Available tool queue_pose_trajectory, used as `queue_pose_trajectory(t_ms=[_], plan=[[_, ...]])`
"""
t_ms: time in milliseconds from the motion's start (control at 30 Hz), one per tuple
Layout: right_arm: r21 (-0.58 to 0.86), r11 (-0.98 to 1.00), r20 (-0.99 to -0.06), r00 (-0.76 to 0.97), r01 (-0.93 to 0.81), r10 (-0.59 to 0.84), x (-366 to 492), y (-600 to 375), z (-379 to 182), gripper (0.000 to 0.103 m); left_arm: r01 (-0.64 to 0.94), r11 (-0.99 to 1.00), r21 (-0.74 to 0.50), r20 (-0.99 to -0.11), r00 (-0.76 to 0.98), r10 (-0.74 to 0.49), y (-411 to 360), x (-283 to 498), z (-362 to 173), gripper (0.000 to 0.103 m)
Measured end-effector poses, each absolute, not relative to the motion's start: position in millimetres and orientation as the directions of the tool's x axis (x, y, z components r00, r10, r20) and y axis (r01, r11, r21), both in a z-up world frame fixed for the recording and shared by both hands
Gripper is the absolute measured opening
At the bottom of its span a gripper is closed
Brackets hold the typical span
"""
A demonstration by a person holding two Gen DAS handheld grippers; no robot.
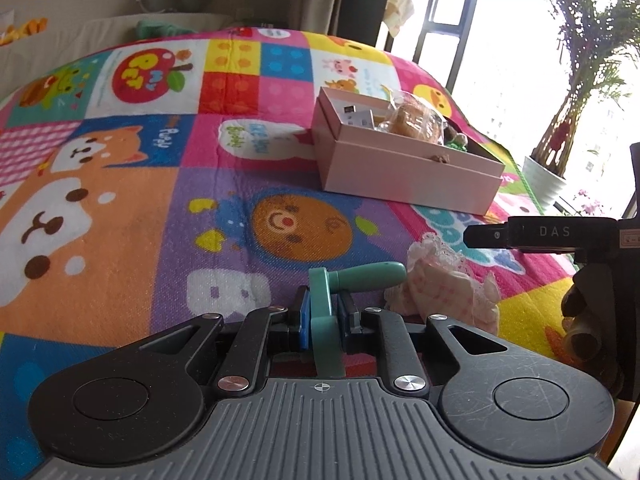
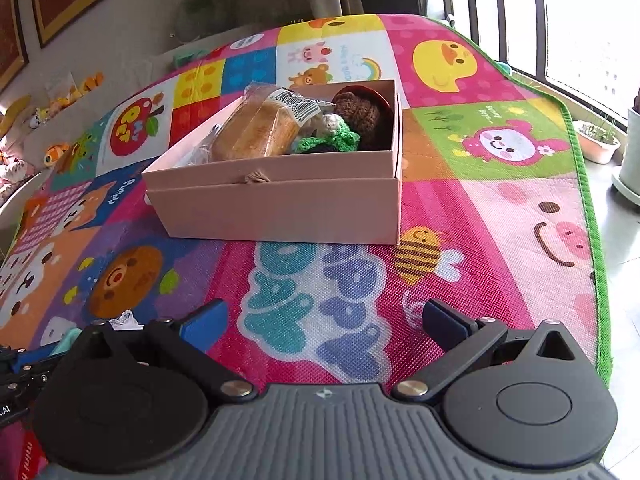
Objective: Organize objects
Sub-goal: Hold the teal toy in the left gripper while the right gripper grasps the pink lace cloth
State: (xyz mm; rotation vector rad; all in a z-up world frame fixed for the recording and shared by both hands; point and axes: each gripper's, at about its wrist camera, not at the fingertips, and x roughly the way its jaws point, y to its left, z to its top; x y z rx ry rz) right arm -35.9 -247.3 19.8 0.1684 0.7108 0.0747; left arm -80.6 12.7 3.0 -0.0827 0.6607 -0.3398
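My left gripper (image 1: 325,316) is shut on a teal plastic tool (image 1: 352,280) with a handle that points right, held low over the colourful play mat (image 1: 120,208). A pink lacy cloth (image 1: 448,284) lies just right of it. An open pink box (image 1: 404,168) stands further back and holds wrapped bread (image 2: 260,128), a white item (image 1: 360,118) and crocheted pieces (image 2: 344,132). My right gripper (image 2: 324,326) is open and empty above the mat, in front of the box (image 2: 280,208). Its body shows at the right edge of the left wrist view.
Potted plants (image 1: 560,152) stand by the window at the right, off the mat's green edge (image 2: 592,216). Stuffed toys (image 2: 60,96) lie along the wall at the far left. A cushion (image 2: 208,8) sits beyond the mat.
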Motion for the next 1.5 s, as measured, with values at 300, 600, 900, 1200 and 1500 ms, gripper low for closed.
queue_pose_trajectory(t_ms=[300, 600, 900, 1200, 1500], plan=[[0.17, 0.93, -0.594, 0.719, -0.327, 0.361, -71.6, -215.8, 45.3, 0.103, 0.28, 0.928, -0.243, -0.581, 0.725, -0.371, 22.7, -77.2, 2.5, 0.018], [-0.098, 0.946, -0.679, 0.716, -0.308, 0.163, -80.5, -188.5, 25.7, 0.103, 0.278, 0.932, -0.233, -0.593, 0.719, -0.363, 19.6, -75.9, 4.2, 0.018], [0.002, 0.998, -0.616, 0.787, -0.056, 0.045, -73.6, -236.3, 27.0, 0.103, 0.384, 0.907, -0.175, -0.583, 0.701, -0.409, -11.3, -67.7, 18.1, 0.019], [0.073, 0.996, -0.632, 0.77, -0.048, 0.083, -68.6, -244.6, 22.3, 0.103, 0.421, 0.907, -0.021, -0.605, 0.717, -0.347, -9.7, -87.3, 33.5, 0.019], [0.098, 0.994, -0.617, 0.781, -0.046, 0.097, -71.3, -248.8, 23.6, 0.103, 0.441, 0.897, 0.017, -0.669, 0.672, -0.318, -36.3, -64.1, 26.5, 0.022]])
